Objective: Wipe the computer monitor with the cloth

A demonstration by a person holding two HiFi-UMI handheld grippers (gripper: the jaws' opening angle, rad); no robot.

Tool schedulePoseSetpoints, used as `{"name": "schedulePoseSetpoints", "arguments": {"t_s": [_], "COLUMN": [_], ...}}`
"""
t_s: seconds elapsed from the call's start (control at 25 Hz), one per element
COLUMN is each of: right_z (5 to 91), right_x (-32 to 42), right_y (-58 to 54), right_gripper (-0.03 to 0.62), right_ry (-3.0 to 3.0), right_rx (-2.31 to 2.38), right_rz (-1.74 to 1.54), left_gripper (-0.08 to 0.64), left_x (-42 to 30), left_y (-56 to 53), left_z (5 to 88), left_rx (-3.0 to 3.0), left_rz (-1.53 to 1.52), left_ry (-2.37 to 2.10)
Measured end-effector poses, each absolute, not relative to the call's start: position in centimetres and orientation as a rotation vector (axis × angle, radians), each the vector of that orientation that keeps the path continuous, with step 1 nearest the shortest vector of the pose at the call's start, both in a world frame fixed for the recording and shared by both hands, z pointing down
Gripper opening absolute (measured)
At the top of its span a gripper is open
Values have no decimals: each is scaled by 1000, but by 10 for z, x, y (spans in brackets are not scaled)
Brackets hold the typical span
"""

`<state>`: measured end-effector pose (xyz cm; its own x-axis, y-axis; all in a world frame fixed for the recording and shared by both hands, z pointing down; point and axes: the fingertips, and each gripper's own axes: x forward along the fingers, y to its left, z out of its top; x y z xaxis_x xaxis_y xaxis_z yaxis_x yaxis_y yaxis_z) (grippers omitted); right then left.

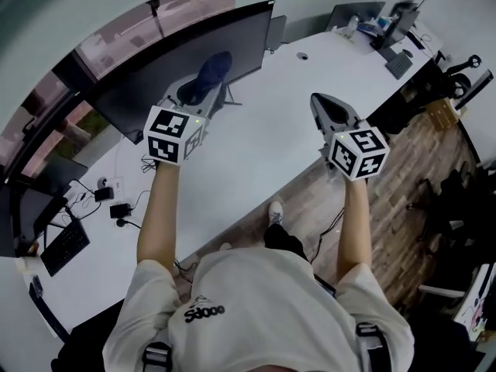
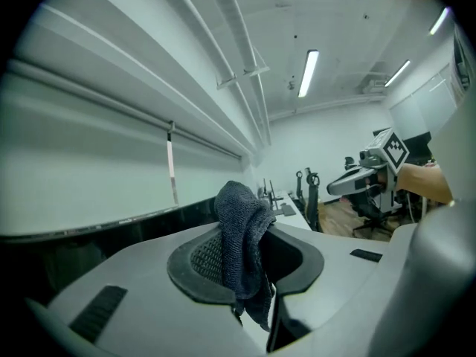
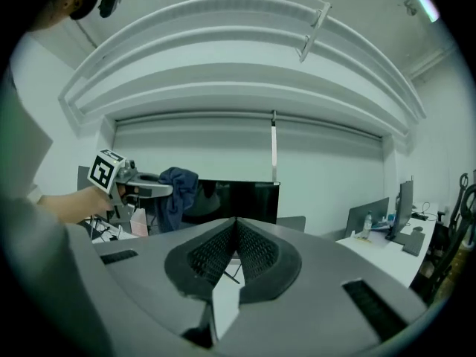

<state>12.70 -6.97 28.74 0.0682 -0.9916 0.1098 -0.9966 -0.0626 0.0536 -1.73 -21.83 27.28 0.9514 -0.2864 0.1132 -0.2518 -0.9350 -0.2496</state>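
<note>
Left gripper jaws pinch the blue cloth, held near the monitor at the counter's back edge; right gripper jaws meet, empty. Wiping looks not yet begun; whole screen to do.

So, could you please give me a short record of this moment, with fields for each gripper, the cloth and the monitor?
left gripper: shut on the cloth, raised in front of the monitor
right gripper: shut, empty, held above the desk
cloth: dark blue, bunched, sticking out from between the jaws
monitor: dark screen, standing on the white desk
cloth touching screen: cannot tell from these views
</note>
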Motion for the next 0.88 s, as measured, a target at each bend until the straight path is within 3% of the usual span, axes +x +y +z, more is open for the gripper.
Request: {"name": "schedulePoseSetpoints", "arguments": {"t_s": [0.44, 0.88], "right_z": [311, 316], "right_x": [259, 325], "right_y": [-131, -186], "right_gripper": [6, 6], "right_ry": [-2253, -2364], "right_rx": [1885, 1822], "right_rz": [152, 148], "left_gripper": [97, 97], "left_x": [162, 271], "left_y": [-292, -353], "left_z": [204, 191], "left_rx": [-2654, -2430], "left_rz": [-260, -479], "left_ry": [525, 625]}}
